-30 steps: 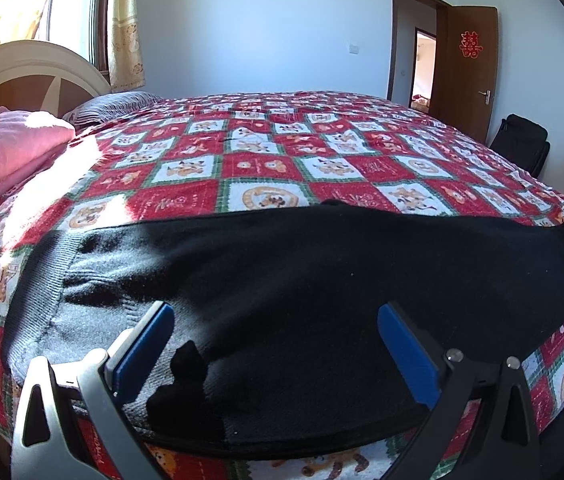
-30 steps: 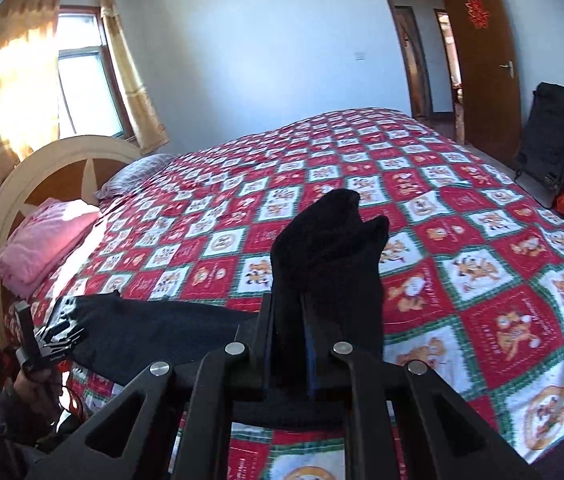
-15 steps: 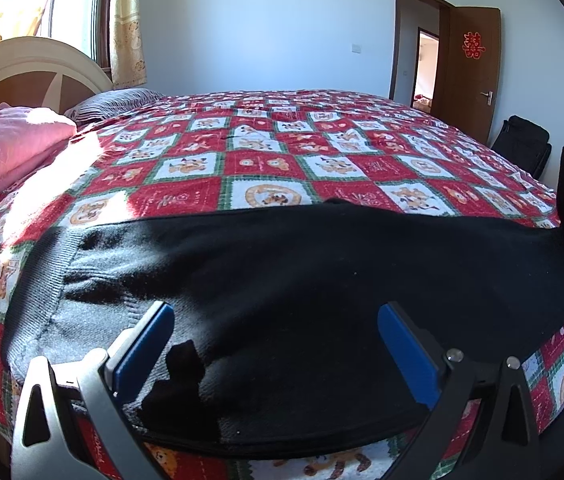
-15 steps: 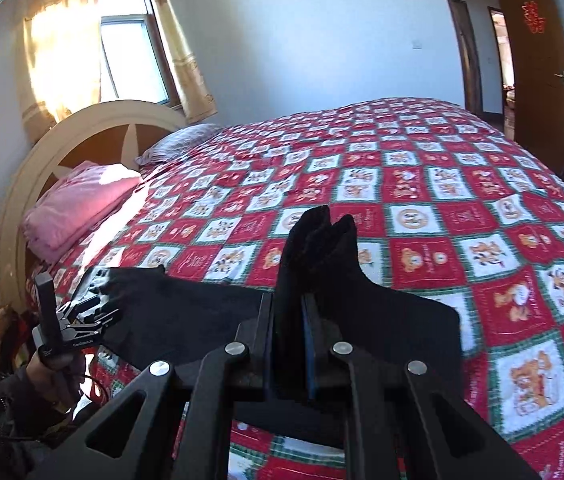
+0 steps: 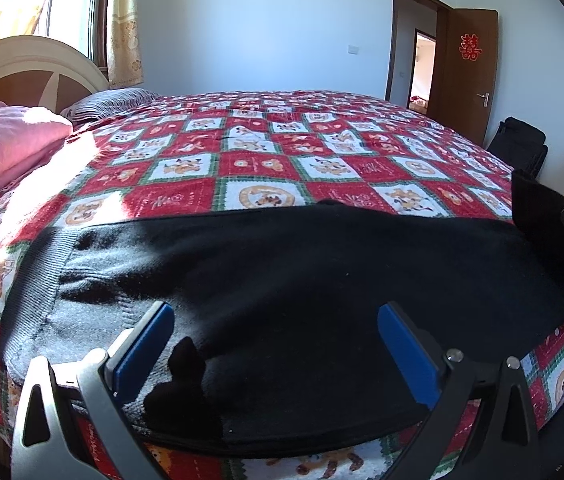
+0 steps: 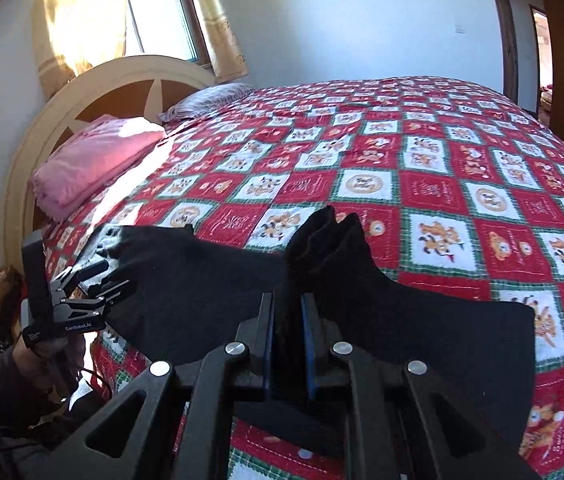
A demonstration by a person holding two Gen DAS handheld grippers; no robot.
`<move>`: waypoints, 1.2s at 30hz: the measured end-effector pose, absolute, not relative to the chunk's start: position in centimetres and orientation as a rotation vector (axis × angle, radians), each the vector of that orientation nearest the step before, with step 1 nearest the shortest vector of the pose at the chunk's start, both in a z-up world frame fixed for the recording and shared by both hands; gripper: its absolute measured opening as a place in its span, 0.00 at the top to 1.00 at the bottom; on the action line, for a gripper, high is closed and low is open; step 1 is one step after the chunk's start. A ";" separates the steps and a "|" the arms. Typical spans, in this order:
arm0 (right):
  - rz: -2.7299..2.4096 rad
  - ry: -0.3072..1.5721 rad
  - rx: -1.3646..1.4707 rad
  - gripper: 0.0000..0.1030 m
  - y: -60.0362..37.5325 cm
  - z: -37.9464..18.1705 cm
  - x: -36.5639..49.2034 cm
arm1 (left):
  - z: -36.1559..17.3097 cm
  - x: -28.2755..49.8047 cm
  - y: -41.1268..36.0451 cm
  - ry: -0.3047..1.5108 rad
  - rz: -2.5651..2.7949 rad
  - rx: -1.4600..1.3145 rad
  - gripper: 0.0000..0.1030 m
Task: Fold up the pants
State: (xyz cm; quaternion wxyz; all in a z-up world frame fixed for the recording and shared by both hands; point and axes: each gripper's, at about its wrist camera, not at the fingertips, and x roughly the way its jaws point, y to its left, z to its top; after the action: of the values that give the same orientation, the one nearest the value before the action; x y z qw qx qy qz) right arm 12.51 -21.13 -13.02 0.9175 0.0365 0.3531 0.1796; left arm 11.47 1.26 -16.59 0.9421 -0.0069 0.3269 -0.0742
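1. Left tool (image 5: 275, 354): its two blue-padded fingers (image 5: 143, 350) stand wide apart with nothing between them. It hovers low over the waistband end of the pants (image 5: 282, 280), near the bed's front edge. In the right wrist view the same tool (image 6: 93, 284) sits at the far left end of the garment, held by the person's hand (image 6: 47, 354).

2. Pants: black fabric spread lengthwise across the near edge of the bed (image 5: 261, 168), on the red, white and green checked quilt. The ribbed waistband (image 5: 29, 288) lies at the left, lit by sunlight; the rest runs rightward in shade. A small dark fabric bump rises just beside the left tool's left finger.

3. Right tool (image 6: 289, 344): its fingers are closed on a bunched fold of the pants (image 6: 322, 264), pinched between the blue pads. The gripped fabric stands up above the fingertips and is raised off the quilt, while the cloth on both sides slopes down to the bed. In the left wrist view this raised end shows at the far right as an upright black flap (image 5: 542, 220).

4. Surroundings, left to right: wooden headboard (image 6: 93, 100), pink folded bedding (image 6: 93, 160), striped pillow (image 6: 209, 100), open door (image 5: 470, 68).
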 end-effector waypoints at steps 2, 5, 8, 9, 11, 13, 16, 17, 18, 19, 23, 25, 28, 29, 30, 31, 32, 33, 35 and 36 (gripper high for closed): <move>0.375 0.746 0.067 0.88 -20.4 -13.8 12.8 | -16.5 11.4 1.1 0.667 -0.160 -0.017 0.00; 0.389 0.787 0.056 0.88 -19.6 -15.4 13.5 | -16.3 11.3 0.5 0.678 -0.200 -0.025 0.00; 0.425 0.881 0.043 0.86 -19.0 -17.5 14.4 | -15.8 10.9 -0.7 0.675 -0.265 -0.048 0.00; 0.435 0.912 0.047 0.86 -19.0 -18.1 14.6 | -15.6 10.9 -1.2 0.679 -0.284 -0.051 0.00; 0.462 0.924 0.092 0.83 -19.8 -18.0 14.4 | -15.3 11.0 -2.3 0.682 -0.329 -0.059 0.00; 0.492 0.891 0.171 0.74 -21.9 -16.5 13.9 | -14.9 11.3 -3.8 0.688 -0.369 -0.056 0.00; 0.455 0.801 0.234 0.66 -25.9 -13.9 12.6 | -14.3 11.9 -6.7 0.702 -0.443 -0.035 0.00; 0.408 0.768 0.252 0.65 -27.7 -13.3 12.0 | -14.0 12.1 -7.8 0.704 -0.469 -0.029 0.00; 0.369 0.747 0.272 0.65 -29.2 -13.1 11.7 | -13.8 12.3 -9.0 0.708 -0.498 -0.029 0.01; 0.325 0.727 0.301 0.65 -30.9 -13.0 11.3 | -13.7 12.6 -10.1 0.714 -0.527 -0.029 0.03; 0.198 0.699 0.403 0.64 -35.6 -14.5 10.6 | -14.4 14.5 -14.4 0.796 -0.597 -0.010 0.29; 0.173 0.708 0.437 0.64 -36.9 -15.4 10.8 | -15.0 15.4 -16.0 0.839 -0.600 -0.003 0.37; 0.141 0.688 0.459 0.64 -38.0 -15.7 11.0 | -15.3 16.2 -17.6 0.857 -0.591 -0.008 0.38; 0.140 0.679 0.466 0.64 -38.2 -15.8 11.0 | -15.3 16.2 -17.9 0.854 -0.587 -0.012 0.43; 0.138 0.663 0.473 0.64 -38.5 -15.8 11.0 | -15.2 16.2 -18.1 0.855 -0.592 -0.016 0.47; 0.133 0.652 0.473 0.64 -38.6 -15.7 10.9 | -15.2 16.2 -18.3 0.858 -0.598 -0.019 0.60; 0.124 0.640 0.473 0.64 -38.7 -15.6 10.9 | -15.3 16.1 -18.5 0.861 -0.605 -0.021 0.74; 0.115 0.632 0.475 0.63 -38.9 -15.6 10.8 | -15.3 16.0 -18.7 0.863 -0.617 -0.022 0.79; 0.102 0.620 0.491 0.59 -39.4 -15.6 10.5 | -15.2 15.9 -18.8 0.851 -0.607 -0.004 0.84; 0.095 0.614 0.499 0.58 -39.6 -15.6 10.5 | -15.1 15.8 -18.6 0.848 -0.608 -0.014 0.85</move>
State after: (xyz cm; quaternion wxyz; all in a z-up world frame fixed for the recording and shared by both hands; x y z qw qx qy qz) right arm 10.49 -39.60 -15.58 0.9217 0.2428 0.2990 0.0462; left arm 15.82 -18.63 -15.06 0.8669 -0.0065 0.4050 -0.2905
